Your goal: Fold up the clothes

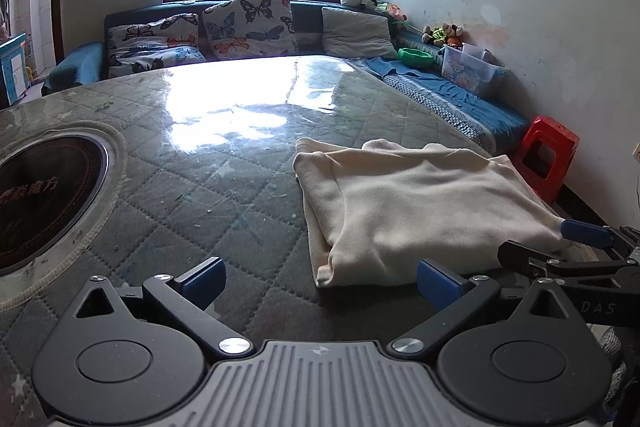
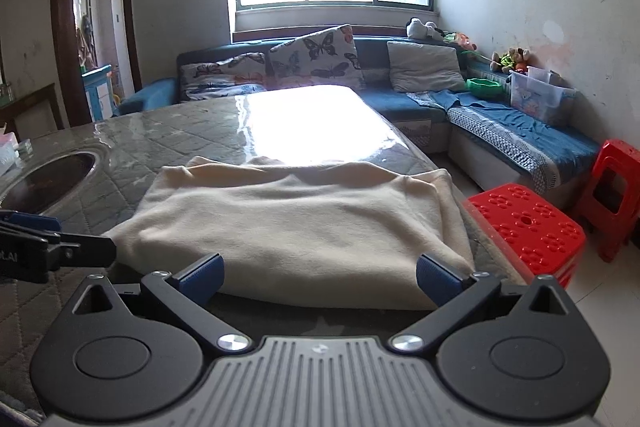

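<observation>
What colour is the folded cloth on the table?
Cream, a plain pale off-white garment, clearest in the right wrist view.

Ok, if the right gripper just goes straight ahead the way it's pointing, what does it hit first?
Most likely the near edge of the folded cream cloth. The right gripper is open and aimed at it, with only a short strip of table between them. Exact depth is unclear.

The cream garment [image 2: 288,227] looks soft, matt fleecy cloth; the counter [image 1: 224,131] is quilted fabric under a glossy clear sheet.
</observation>
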